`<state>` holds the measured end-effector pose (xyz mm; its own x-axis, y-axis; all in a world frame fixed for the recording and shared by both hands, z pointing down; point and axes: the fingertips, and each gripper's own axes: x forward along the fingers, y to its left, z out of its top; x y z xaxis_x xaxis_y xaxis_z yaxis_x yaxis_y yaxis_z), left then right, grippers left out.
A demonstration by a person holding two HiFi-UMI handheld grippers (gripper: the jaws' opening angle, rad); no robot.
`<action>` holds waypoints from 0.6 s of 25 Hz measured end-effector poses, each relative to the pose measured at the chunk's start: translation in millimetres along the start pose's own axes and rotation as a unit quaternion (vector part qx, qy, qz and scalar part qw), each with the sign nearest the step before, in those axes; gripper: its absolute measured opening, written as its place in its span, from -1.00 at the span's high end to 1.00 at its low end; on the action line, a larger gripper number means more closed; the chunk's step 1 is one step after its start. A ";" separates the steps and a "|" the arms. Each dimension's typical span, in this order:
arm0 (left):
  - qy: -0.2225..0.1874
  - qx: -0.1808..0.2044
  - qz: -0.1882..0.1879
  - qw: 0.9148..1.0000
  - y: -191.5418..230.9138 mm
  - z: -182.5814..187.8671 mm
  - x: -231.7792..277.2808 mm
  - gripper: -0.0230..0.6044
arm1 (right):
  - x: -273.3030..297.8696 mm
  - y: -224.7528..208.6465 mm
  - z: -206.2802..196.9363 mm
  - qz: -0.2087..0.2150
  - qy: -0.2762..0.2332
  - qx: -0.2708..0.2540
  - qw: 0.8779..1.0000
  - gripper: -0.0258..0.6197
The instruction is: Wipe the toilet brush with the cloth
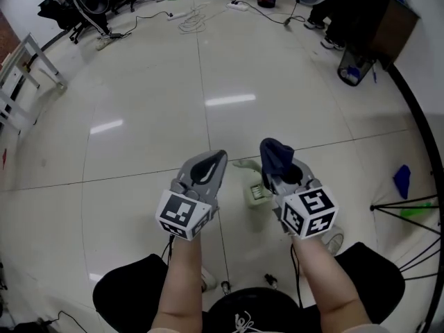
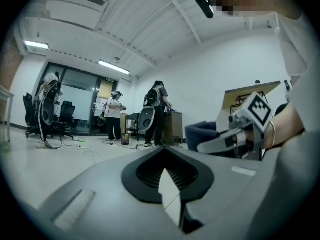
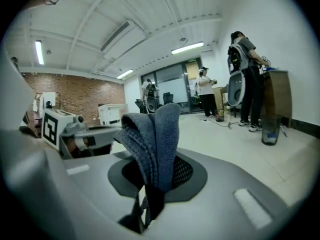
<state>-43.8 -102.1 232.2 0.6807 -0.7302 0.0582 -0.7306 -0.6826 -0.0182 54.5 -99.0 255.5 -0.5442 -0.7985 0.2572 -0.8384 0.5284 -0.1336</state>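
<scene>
Right hand-held gripper pinching blue cloth, forearm stretched forward | left hand-held gripper pressed together, held alongside

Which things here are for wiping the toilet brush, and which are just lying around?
For the job:
- the cloth, held in the right gripper
- the toilet brush, on the floor between the grippers
- the left gripper

Just lying about:
- the cables on the floor
- the power strip
- the bin
</scene>
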 end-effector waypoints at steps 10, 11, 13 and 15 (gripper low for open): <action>0.059 -0.017 -0.012 0.998 -12.1 -31.4 9.4 0.91 | 39.6 35.0 23.8 0.100 0.040 -0.030 0.994 0.73; 0.061 -0.022 -0.018 0.998 -14.1 -33.7 9.4 0.91 | 41.4 33.9 18.6 0.099 0.044 -0.026 0.994 0.73; 0.060 -0.027 -0.025 0.998 -15.6 -35.1 7.9 0.91 | 43.5 31.0 9.5 0.097 0.051 -0.016 0.994 0.73; 0.056 -0.035 -0.029 0.997 -15.4 -34.1 8.0 0.91 | 44.0 24.7 2.8 0.095 0.054 -0.003 0.994 0.73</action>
<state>-28.9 -96.3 267.0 0.7147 -0.6790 0.1678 -0.6947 -0.7170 0.0575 9.8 -121.9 260.8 -0.6854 -0.6490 0.3300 -0.7210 0.6683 -0.1833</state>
